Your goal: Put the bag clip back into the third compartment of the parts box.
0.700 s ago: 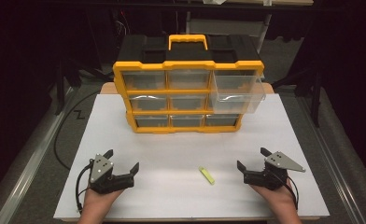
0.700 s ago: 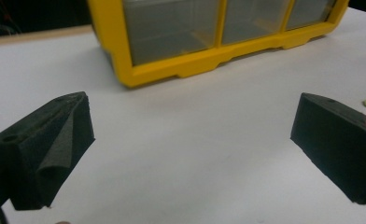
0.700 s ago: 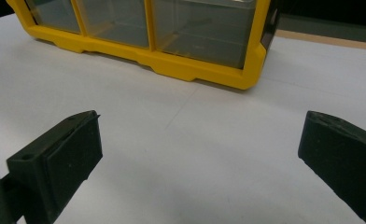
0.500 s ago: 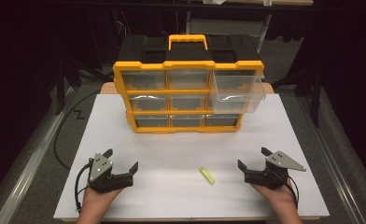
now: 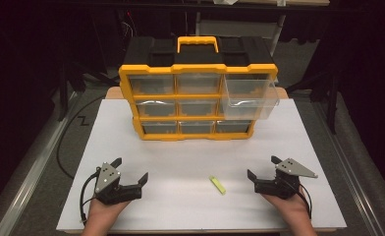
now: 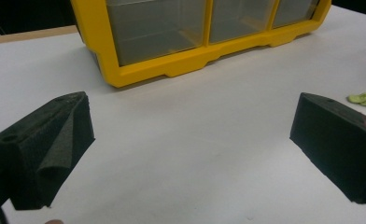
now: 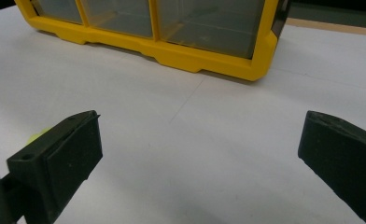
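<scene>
A yellow organizer with clear drawers and a black top stands at the back of the white table. Its upper right drawer is pulled out. A small yellow-green piece lies on the table near the front, between my two grippers. My left gripper rests at the front left, open, with nothing between its jaws. My right gripper rests at the front right, open and empty too. In the left gripper view the piece lies beyond the right jaw. In the right gripper view it peeks out behind the left jaw.
The organizer's lower frame faces both grippers across bare white table. A black cable loops off the table's left side beside a metal rail. Dark floor surrounds the table.
</scene>
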Tool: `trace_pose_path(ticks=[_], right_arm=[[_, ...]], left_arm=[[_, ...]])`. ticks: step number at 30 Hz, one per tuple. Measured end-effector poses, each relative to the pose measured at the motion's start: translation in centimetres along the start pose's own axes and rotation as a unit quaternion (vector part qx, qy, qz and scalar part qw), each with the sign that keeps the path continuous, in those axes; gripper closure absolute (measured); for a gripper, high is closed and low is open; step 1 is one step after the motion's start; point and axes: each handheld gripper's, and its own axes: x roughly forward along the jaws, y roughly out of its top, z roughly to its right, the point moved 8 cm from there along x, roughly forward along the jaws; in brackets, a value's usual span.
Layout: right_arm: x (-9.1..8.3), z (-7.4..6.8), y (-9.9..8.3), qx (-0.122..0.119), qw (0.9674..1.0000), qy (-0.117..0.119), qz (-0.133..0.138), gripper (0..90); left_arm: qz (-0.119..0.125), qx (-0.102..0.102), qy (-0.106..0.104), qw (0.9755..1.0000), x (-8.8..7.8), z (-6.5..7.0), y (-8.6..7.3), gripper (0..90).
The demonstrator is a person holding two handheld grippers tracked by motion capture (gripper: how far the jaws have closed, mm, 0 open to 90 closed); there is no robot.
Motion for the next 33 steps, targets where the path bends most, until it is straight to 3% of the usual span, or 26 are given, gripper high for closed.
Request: trace_pose_path(ticks=[16,24,33], right_arm=[[0.7,-0.9,-0.7,-0.017,0.9989,0.009,-0.043,0.8],[1.1,-1.9,-1.1,-0.044,0.9961,0.026,-0.072,1.6],[1.3,-3.2,-1.3,-0.057,0.9933,0.047,-0.088,4.8]], left_arm=[[0.000,0.012,-0.006,0.9999,0.1,0.5,0.0,0.7],[-0.002,0.016,-0.010,0.9998,0.1,0.6,0.0,0.7],[-0.001,0.017,-0.013,0.9998,0.1,0.7,0.0,0.7]])
